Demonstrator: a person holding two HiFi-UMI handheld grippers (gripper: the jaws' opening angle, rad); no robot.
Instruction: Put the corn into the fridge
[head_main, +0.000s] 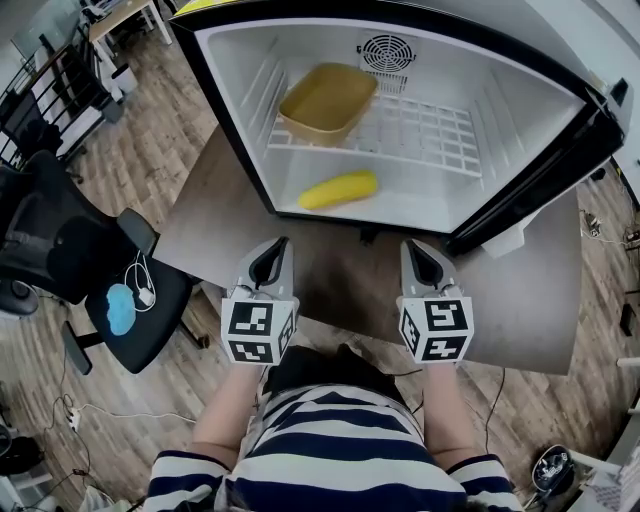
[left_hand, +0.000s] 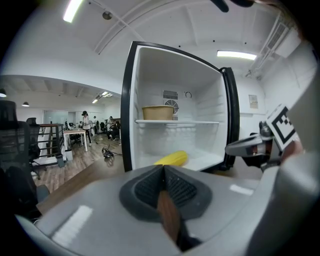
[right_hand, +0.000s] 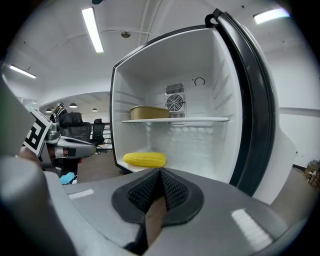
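Head view: corn (head_main: 339, 189) lies on the fridge (head_main: 515, 110) floor, under its shelf. Left gripper (head_main: 268, 262) and right gripper (head_main: 421, 262) hang outside the fridge, above the brown worktop (head_main: 525, 300).
Left gripper view: fingers clenched, empty.
Right gripper view: fingers clenched, empty.

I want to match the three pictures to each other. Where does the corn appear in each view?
Head view: the corn lies on the floor of the fridge, in the upper centre.
Left gripper view: the corn is near the centre, low in the fridge.
Right gripper view: the corn is left of centre.
Shared landmark: the tan bowl on the shelf above.
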